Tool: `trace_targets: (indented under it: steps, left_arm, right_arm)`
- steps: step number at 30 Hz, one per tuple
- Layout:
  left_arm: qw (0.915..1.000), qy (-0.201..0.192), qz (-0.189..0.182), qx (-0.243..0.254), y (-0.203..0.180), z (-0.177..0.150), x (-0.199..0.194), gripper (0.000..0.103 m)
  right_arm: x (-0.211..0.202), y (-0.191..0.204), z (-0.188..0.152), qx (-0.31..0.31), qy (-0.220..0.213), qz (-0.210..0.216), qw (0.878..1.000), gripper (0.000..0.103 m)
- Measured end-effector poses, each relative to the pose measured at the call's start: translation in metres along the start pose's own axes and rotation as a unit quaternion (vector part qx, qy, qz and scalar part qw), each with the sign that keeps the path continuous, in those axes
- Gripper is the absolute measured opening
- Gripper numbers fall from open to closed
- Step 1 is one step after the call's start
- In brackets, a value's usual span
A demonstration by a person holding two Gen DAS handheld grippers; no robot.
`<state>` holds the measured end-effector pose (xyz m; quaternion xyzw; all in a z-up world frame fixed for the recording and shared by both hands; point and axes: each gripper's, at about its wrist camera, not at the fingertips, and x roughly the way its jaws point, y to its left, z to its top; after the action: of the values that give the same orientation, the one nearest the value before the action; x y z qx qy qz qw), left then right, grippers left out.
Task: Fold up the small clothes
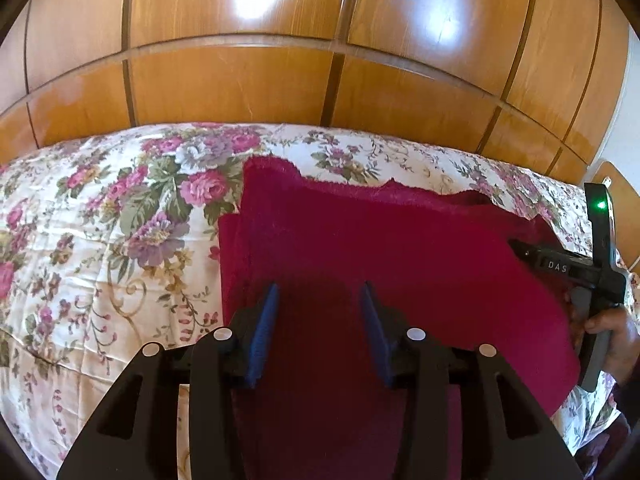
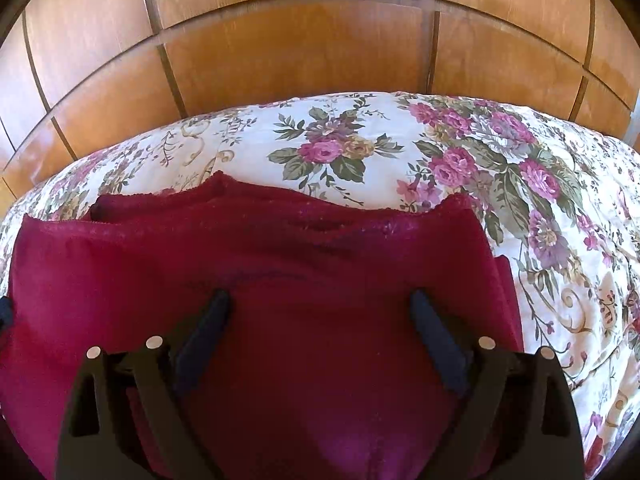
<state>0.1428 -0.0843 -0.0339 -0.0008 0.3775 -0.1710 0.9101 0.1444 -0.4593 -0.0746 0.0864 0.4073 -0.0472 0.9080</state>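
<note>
The left gripper, with black frame and blue pads, hovers narrowly parted over the dark red knitted garment, gripping nothing. The garment spreads mid-frame on the floral quilted bedspread, open bedding left. The right gripper spreads wide above it, angled downward.

- A dark red cloth lies spread on a floral bedspread, with a second layer showing along its left edge.
- The left gripper hangs over the cloth, its blue fingers apart with nothing pinched between them.
- At the right edge, a hand holds the right gripper against the cloth.
- Wooden wardrobe doors stand behind the bed.
</note>
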Motion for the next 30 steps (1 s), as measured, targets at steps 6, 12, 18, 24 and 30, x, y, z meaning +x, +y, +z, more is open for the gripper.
trace_targets:
  steps: [6, 12, 18, 24, 30]
  left_arm:
    - [0.9999, -0.01, 0.001, 0.002, 0.001, 0.007, -0.005, 0.042]
    - [0.9998, -0.016, 0.007, 0.008, 0.004, 0.011, -0.003, 0.042]
    - [0.9998, -0.011, 0.011, 0.012, 0.006, 0.016, 0.007, 0.042]
    - [0.9995, 0.024, 0.023, -0.002, 0.018, 0.011, 0.035, 0.045]
    - [0.9996, 0.013, 0.014, -0.023, 0.027, 0.0, 0.042, 0.047]
  right_arm:
    - [-0.001, -0.001, 0.0, -0.001, 0.0, 0.0, 1.0, 0.092]
    - [-0.001, 0.0, 0.001, -0.002, -0.002, -0.003, 1.0, 0.093]
    - [-0.001, 0.0, 0.001, -0.001, -0.002, -0.001, 1.0, 0.093]
    - [-0.001, 0.0, 0.002, 0.002, -0.003, 0.002, 1.0, 0.094]
    - [0.001, 0.0, 0.002, 0.003, -0.002, 0.002, 1.0, 0.094]
